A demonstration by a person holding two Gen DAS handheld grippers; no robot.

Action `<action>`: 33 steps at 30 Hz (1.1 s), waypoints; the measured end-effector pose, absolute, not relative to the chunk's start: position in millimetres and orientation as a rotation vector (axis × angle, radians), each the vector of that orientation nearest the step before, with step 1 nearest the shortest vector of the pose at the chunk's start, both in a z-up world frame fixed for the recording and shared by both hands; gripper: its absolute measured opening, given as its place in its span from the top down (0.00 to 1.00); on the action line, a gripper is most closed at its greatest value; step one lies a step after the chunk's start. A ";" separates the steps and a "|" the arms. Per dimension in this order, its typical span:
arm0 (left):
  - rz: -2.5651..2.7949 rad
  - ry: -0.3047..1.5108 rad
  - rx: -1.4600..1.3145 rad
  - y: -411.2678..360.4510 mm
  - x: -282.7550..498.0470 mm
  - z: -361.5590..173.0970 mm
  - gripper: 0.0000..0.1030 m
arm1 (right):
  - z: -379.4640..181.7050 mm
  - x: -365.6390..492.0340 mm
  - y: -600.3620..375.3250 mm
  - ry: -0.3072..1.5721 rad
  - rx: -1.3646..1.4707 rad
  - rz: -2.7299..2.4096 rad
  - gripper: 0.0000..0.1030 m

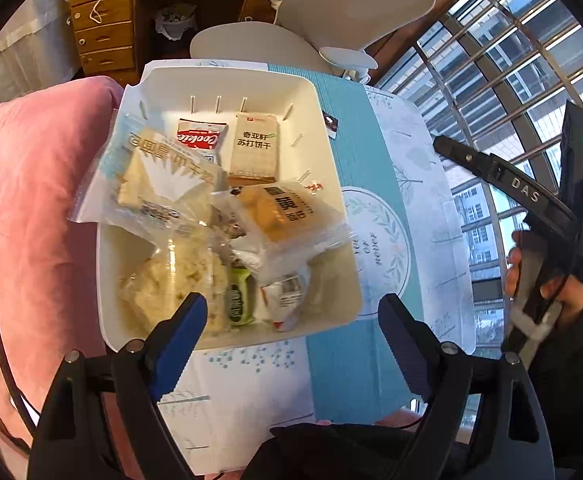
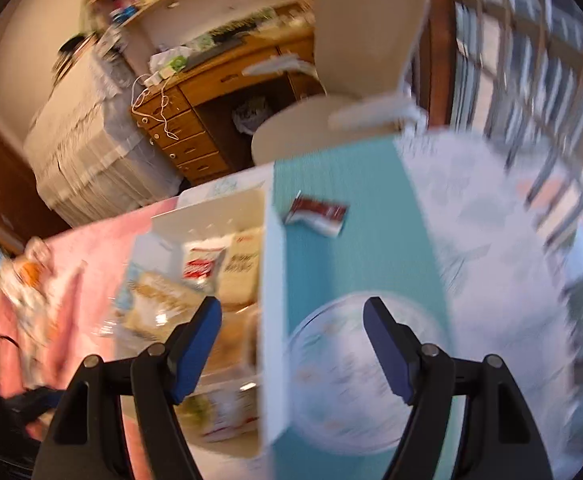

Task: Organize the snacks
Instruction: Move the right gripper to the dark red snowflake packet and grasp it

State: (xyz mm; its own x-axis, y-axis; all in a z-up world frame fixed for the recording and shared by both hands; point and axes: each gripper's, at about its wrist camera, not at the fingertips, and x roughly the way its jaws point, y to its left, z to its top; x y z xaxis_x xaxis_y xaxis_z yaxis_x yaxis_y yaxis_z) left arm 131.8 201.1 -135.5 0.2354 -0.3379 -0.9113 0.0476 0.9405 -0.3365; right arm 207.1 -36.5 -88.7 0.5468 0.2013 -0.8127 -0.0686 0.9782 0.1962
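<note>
In the left wrist view the white bin [image 1: 323, 184] of snacks fills the centre. The last packet [image 2: 317, 213] lies on the table's teal runner, up-frame of the empty, released right tongs [image 2: 293, 318], long axis crosswise, nearer them than the released left tongs [image 1: 293, 314].

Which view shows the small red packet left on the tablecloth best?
Right wrist view: the red packet lies whole and unobstructed on the teal strip beside the white bin, though motion-blurred. Left wrist view is sharper but shows the packet small, just past the bin's rim.
</note>
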 end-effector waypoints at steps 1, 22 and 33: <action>-0.259 1.308 -0.272 196.6 130.9 -136.7 0.16 | -85.2 210.3 -37.5 0.955 0.091 0.164 0.28; -0.018 1.251 -0.389 141.9 115.5 -155.5 0.16 | -176.8 339.0 -45.0 0.731 -0.250 0.567 0.28; 0.129 1.289 -0.459 157.5 111.2 -170.2 0.16 | -247.7 372.7 -19.3 0.801 -0.279 0.595 0.28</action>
